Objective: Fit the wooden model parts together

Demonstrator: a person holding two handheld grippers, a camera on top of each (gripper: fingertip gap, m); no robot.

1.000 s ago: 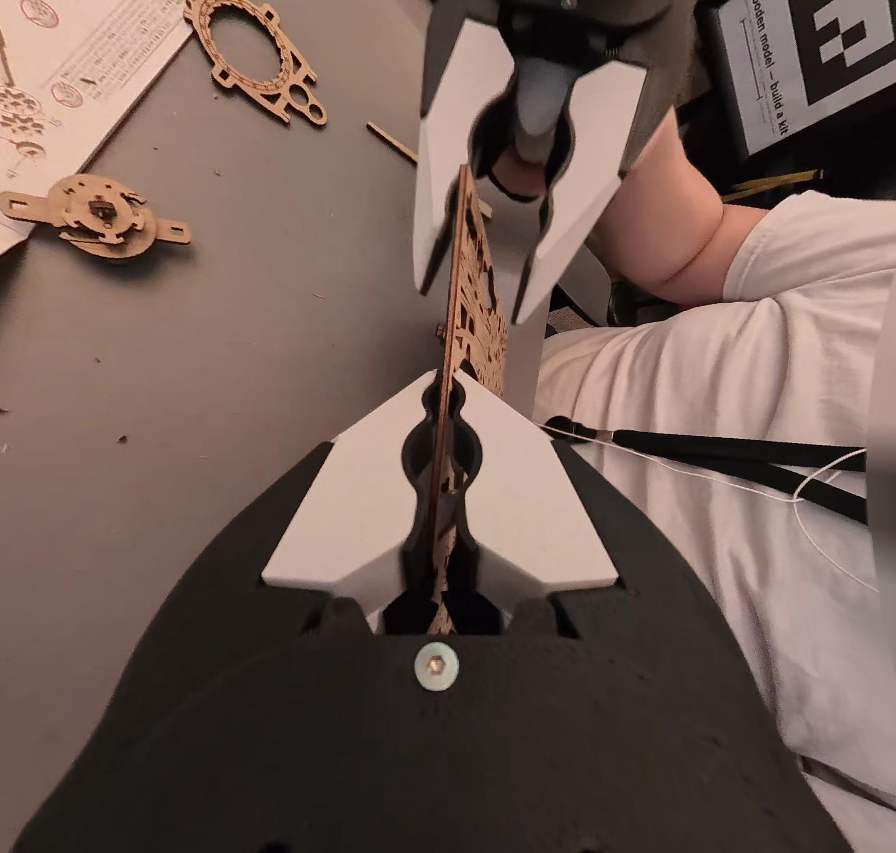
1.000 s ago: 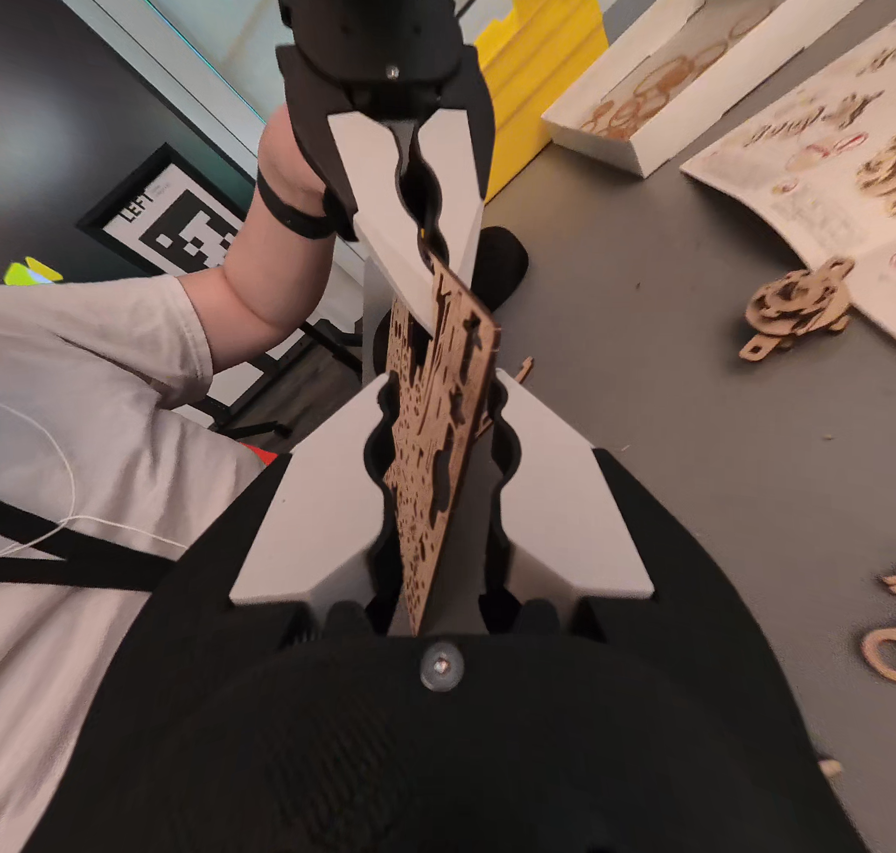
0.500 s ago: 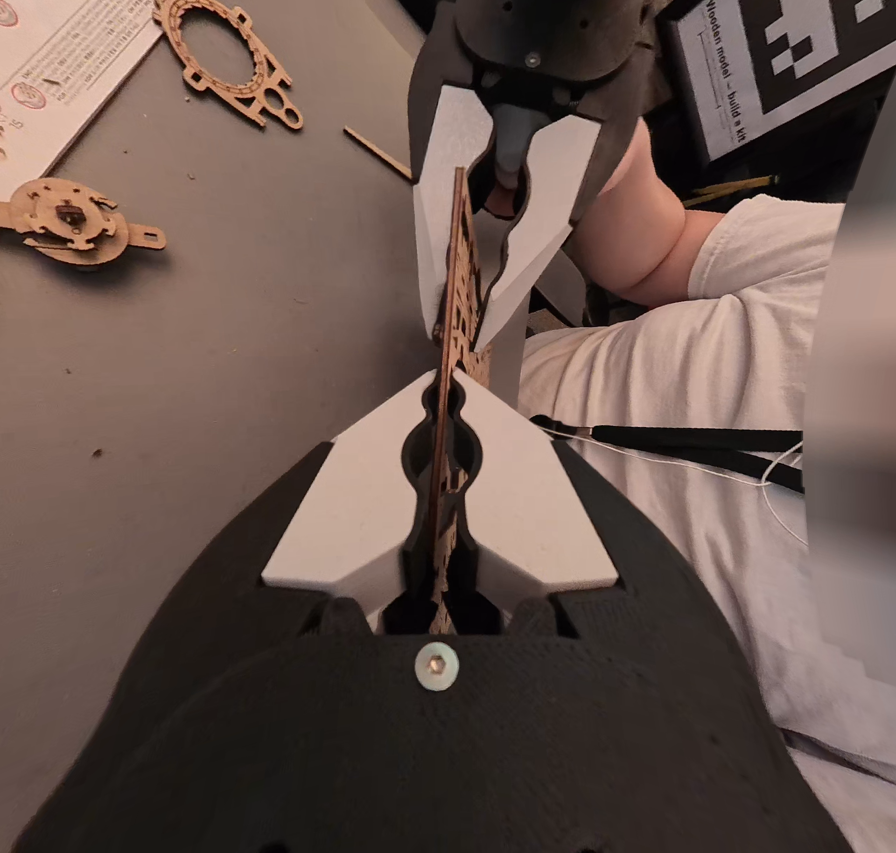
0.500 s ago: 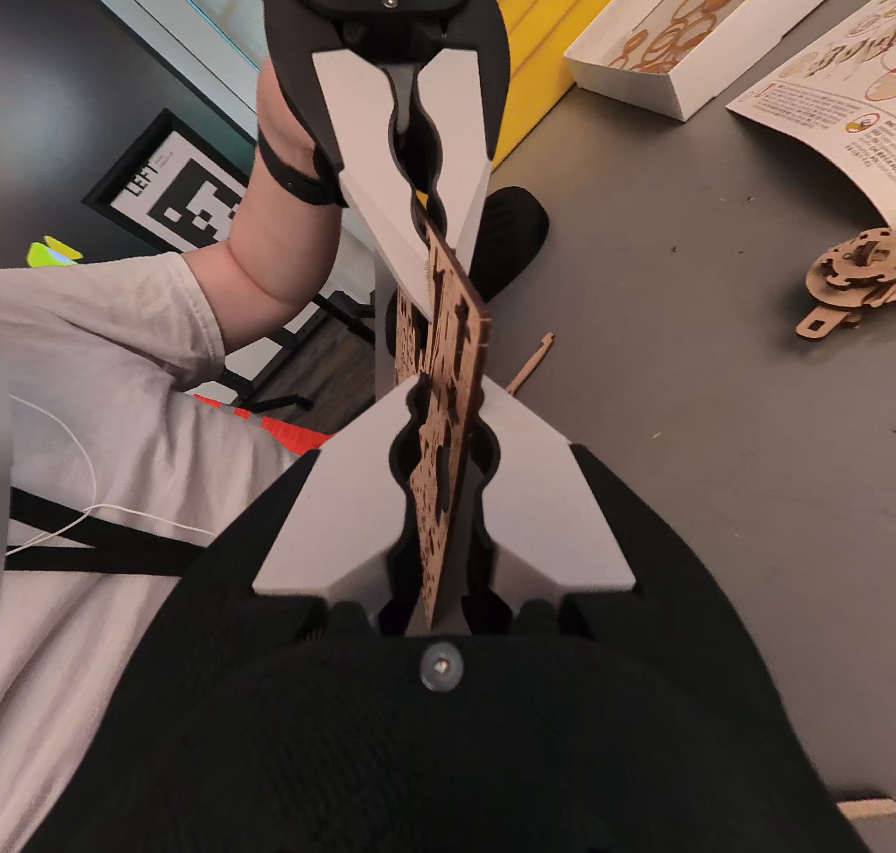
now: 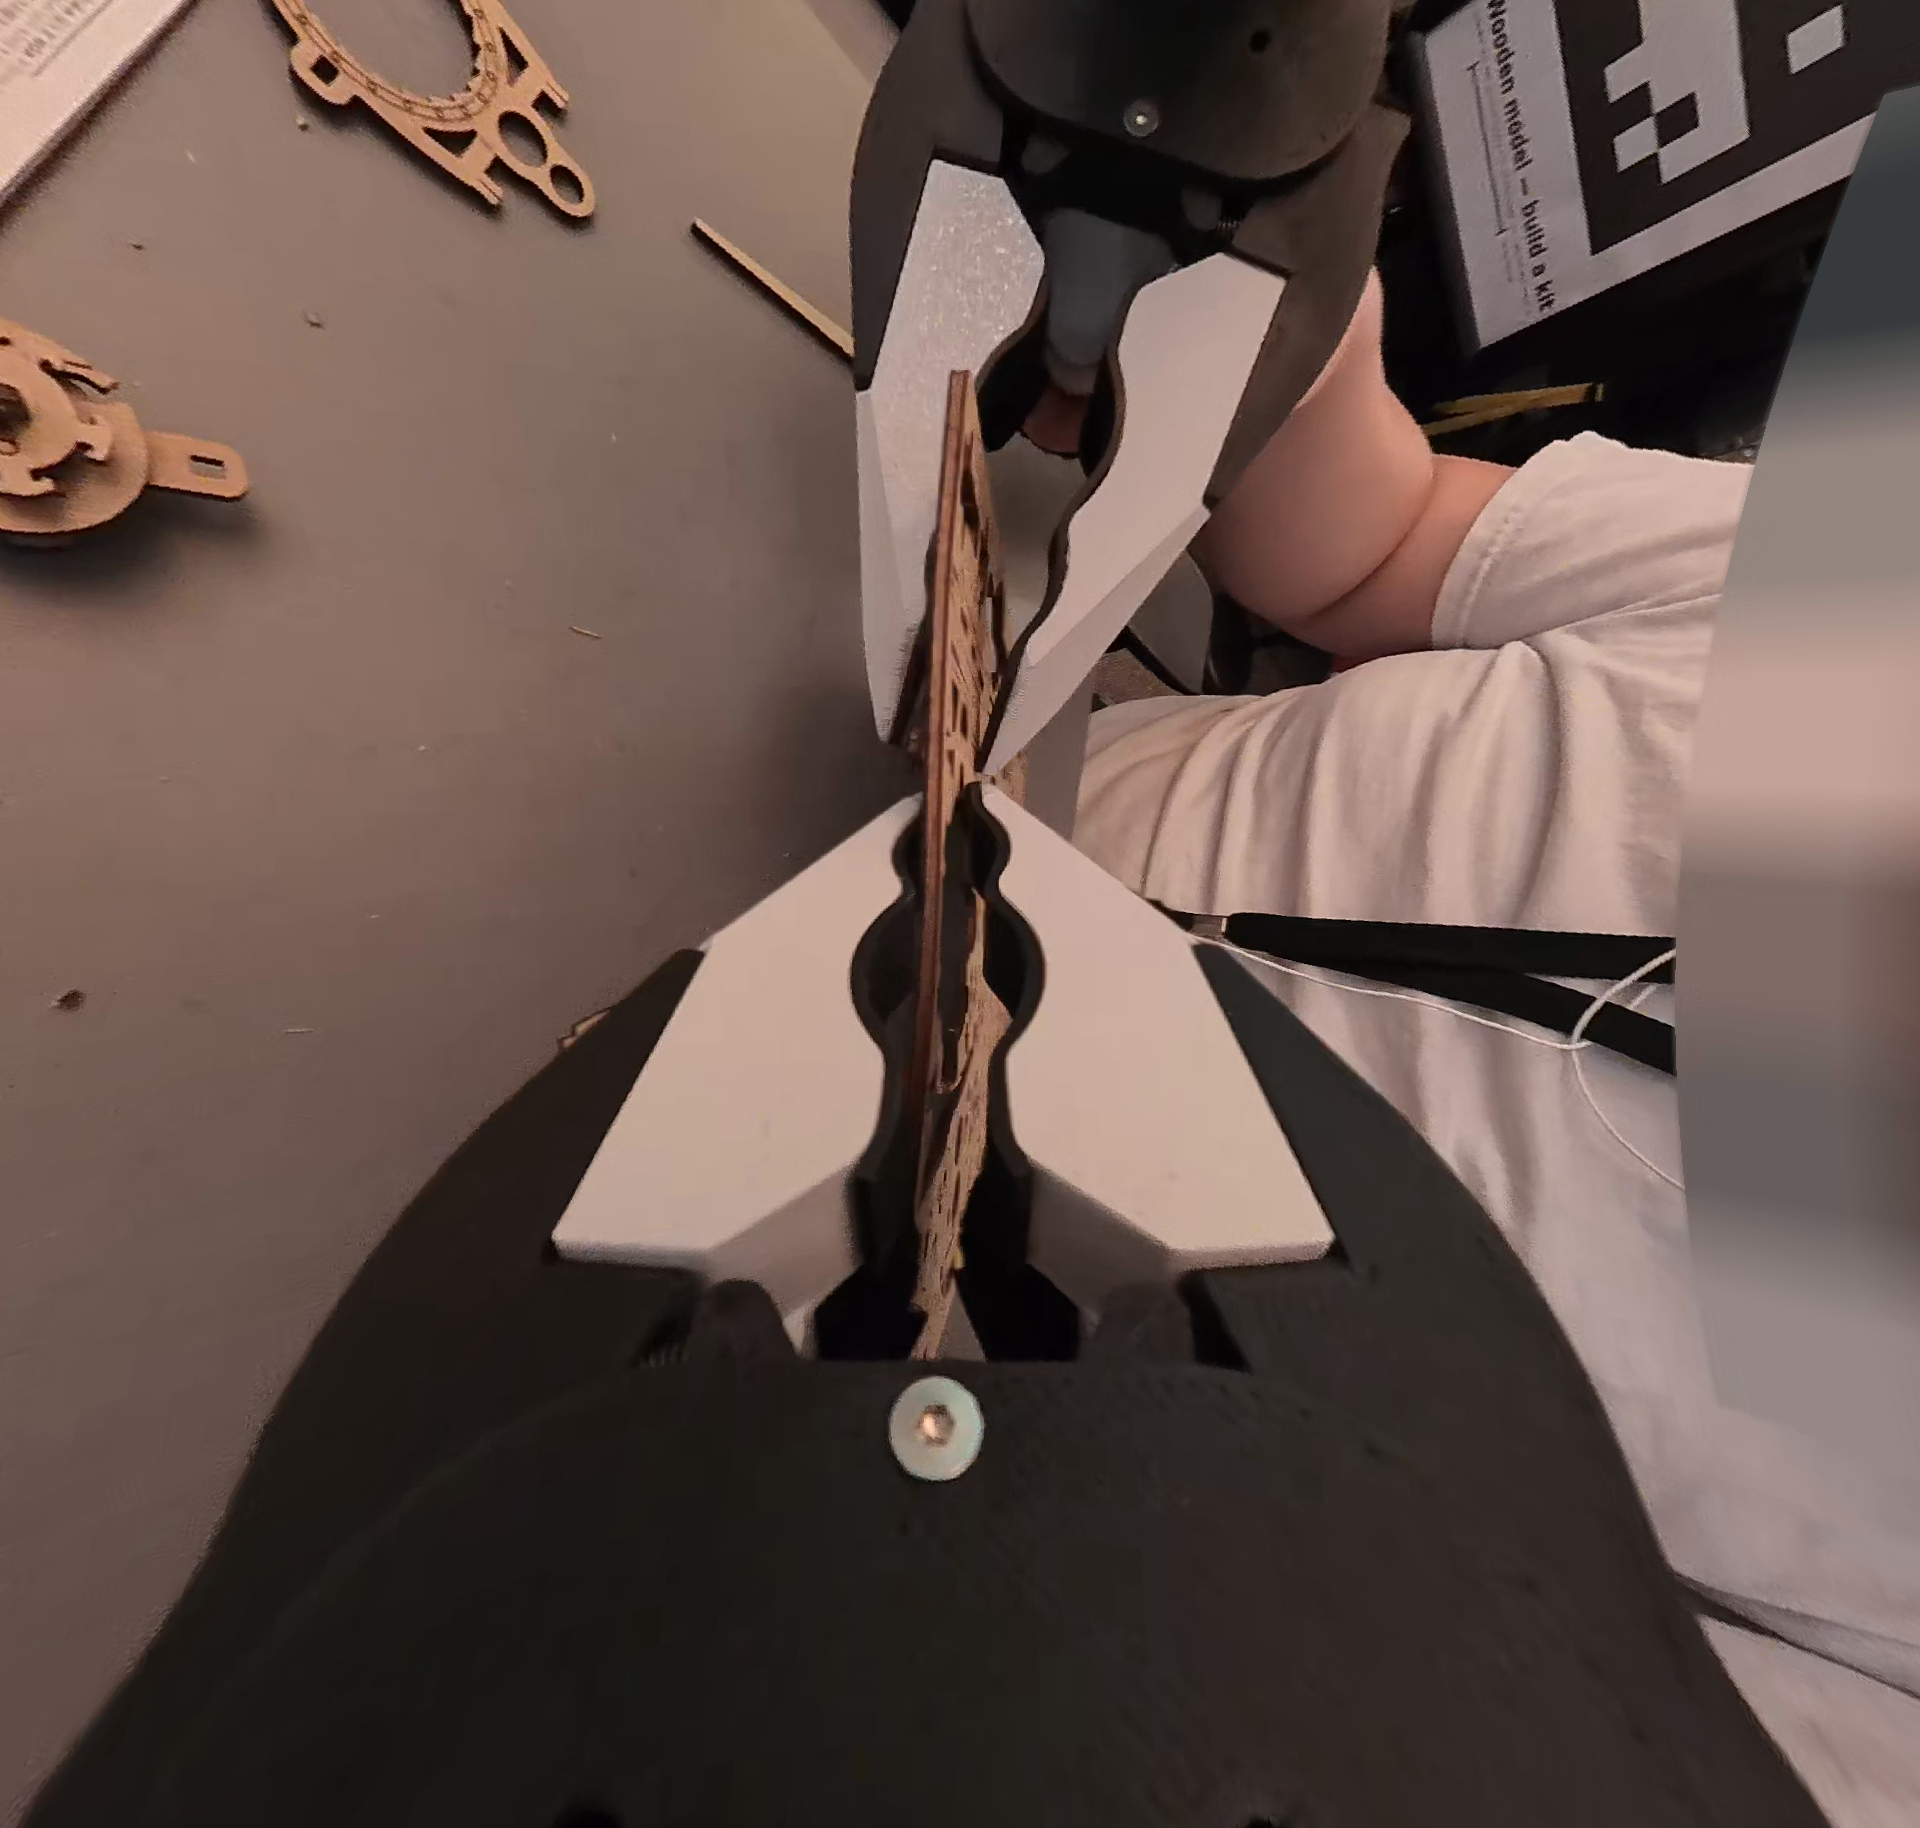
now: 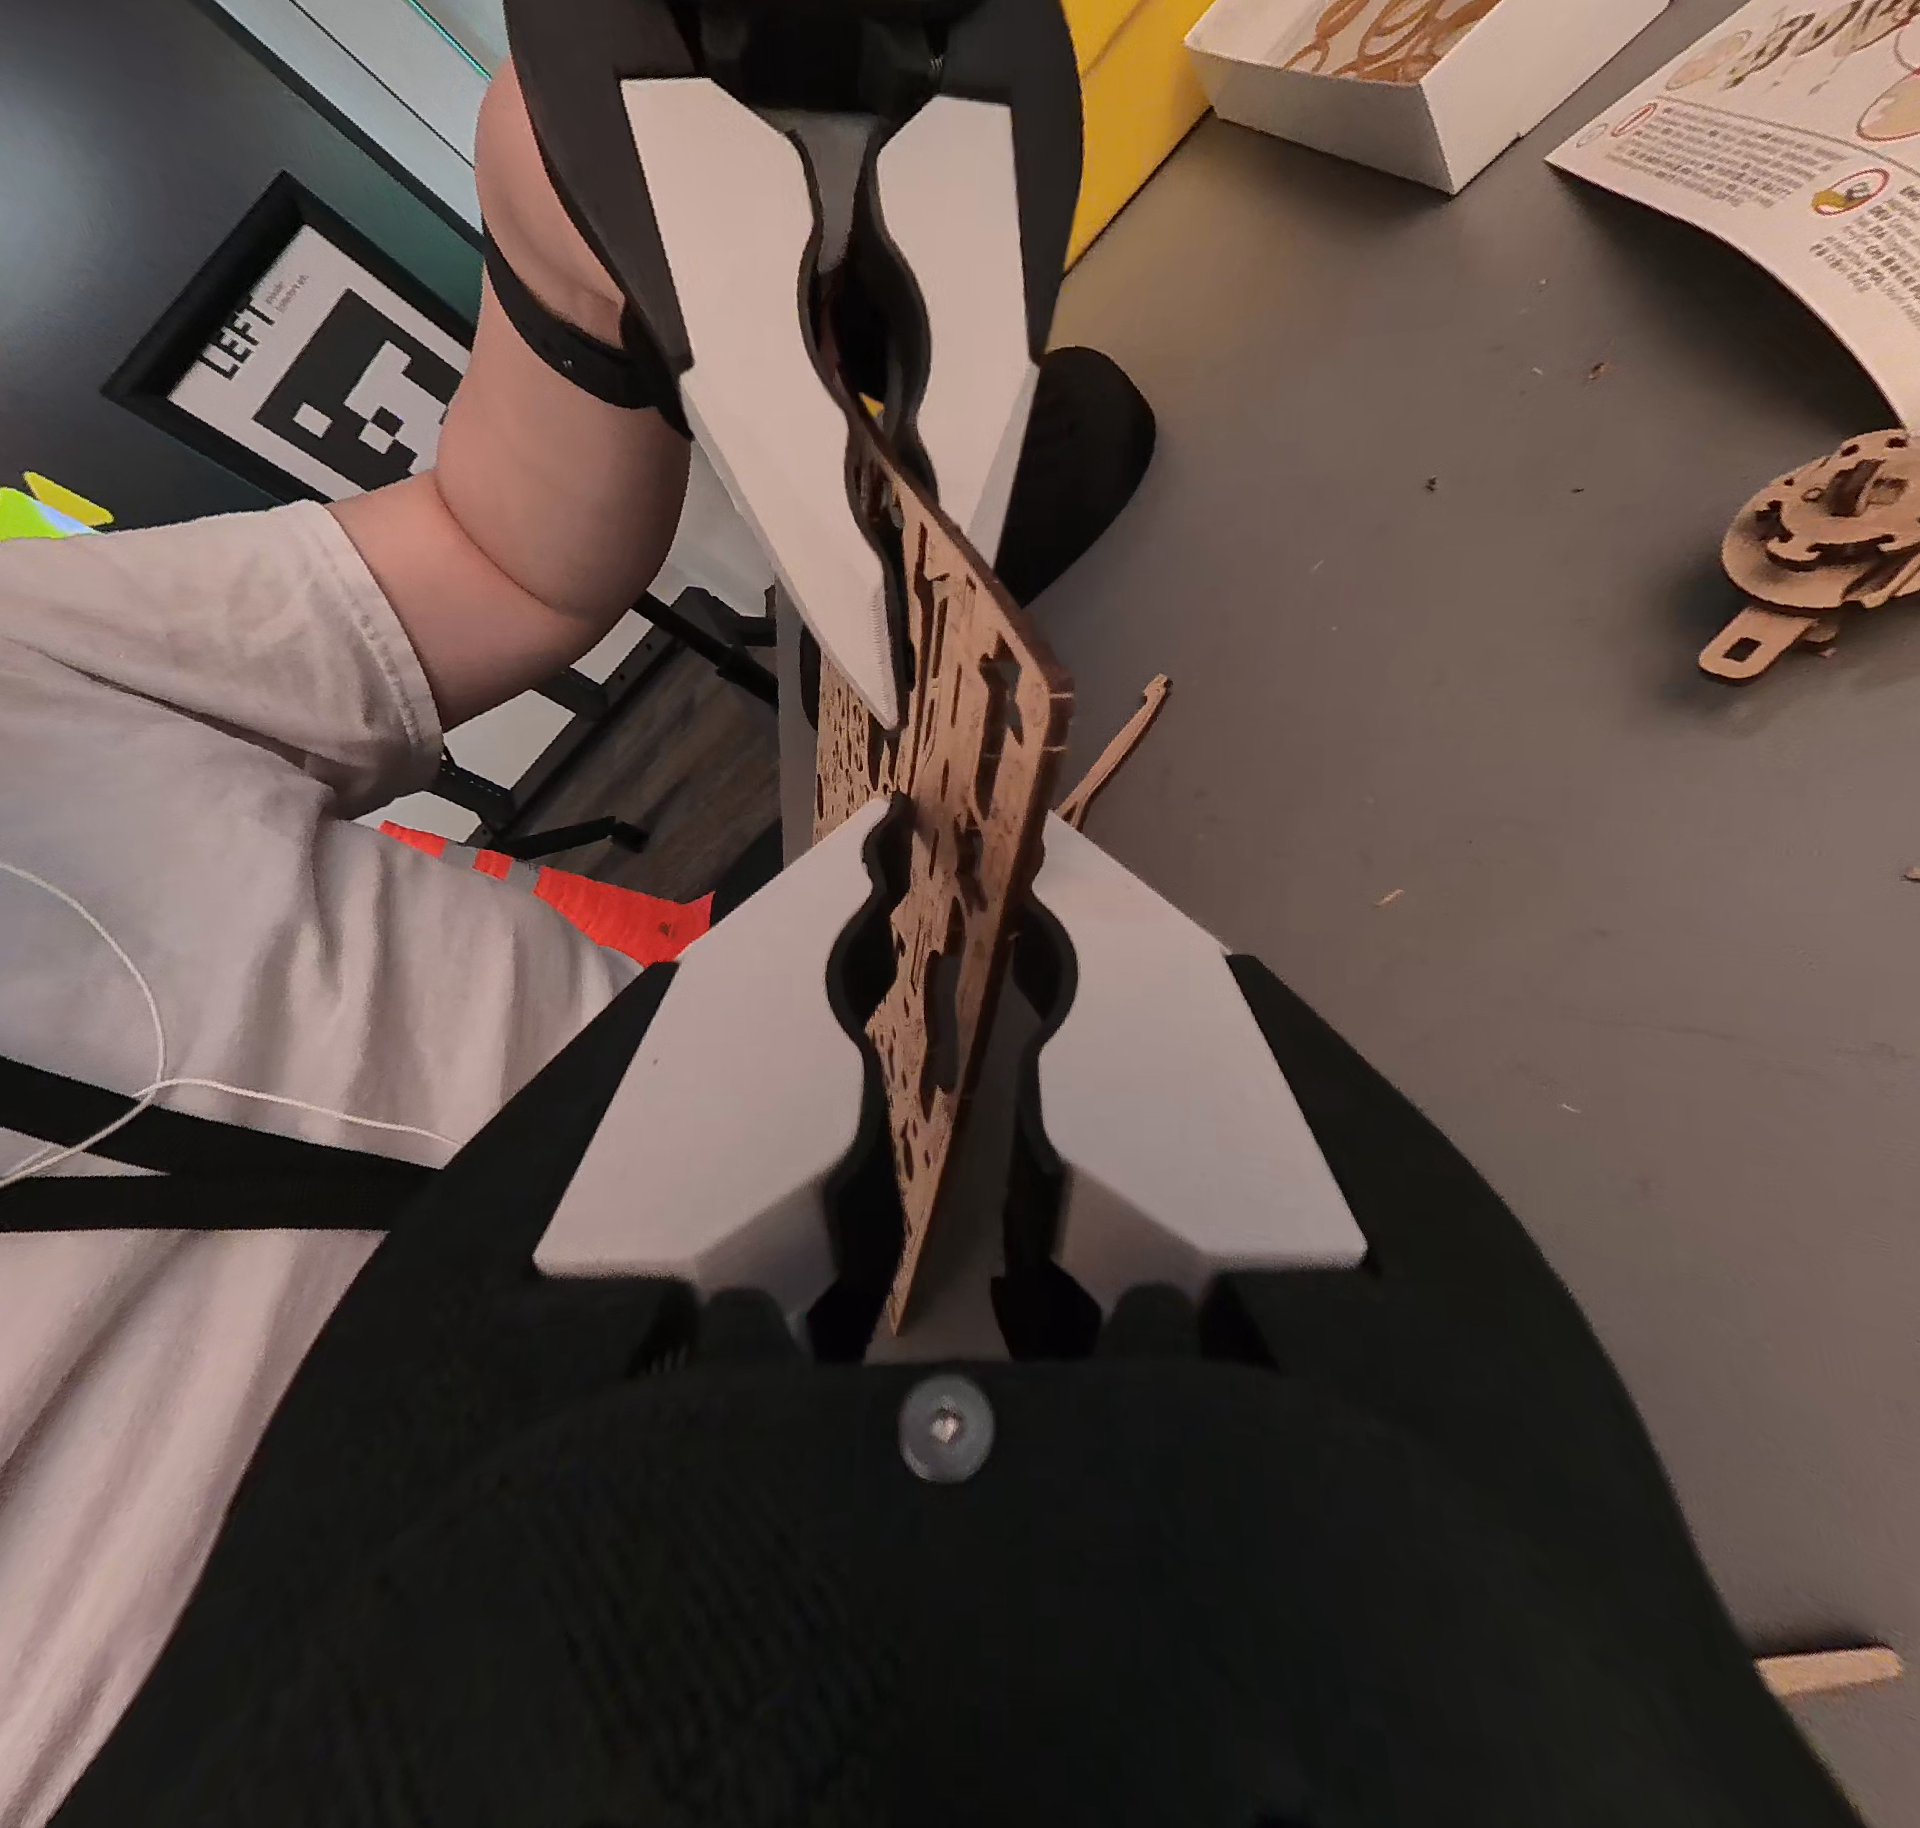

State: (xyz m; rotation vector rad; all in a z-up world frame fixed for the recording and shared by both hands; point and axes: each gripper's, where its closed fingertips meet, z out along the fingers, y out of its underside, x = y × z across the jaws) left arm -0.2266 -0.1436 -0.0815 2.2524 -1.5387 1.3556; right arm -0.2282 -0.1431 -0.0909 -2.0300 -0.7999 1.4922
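1. One big grey table [image 5: 416, 739] lies under it all, with small crumbs of wood on it.
2. A person in a white shirt [image 5: 1403, 791] sits at the table edge, with a bare arm [image 6: 540, 490] behind each tool.
3. The left gripper [image 5: 951, 802] and the right gripper [image 6: 966, 822] point at each other, tips nearly touching, up above the table edge.
4. A white box [image 6: 1434, 105] with round wooden bits in it sits at the far side of the table, next to something yellow [image 6: 1132, 43].
5. A printed paper sheet [image 6: 1756, 178] lies near the box.
6. The thin wooden sheet [image 6: 966, 791], full of cut-out holes, stands on its edge between the two grippers. The left jaws are squeezed tight on one end. The right jaws are squeezed on the other end.
7. An oval wooden ring [image 5: 416, 64] lies flat on the table, well away from the grippers.
8. A round wooden part [image 6: 1829, 552] with a tab lies nearby.
9. A thin wooden stick [image 5: 769, 282] lies on the table by the right gripper.
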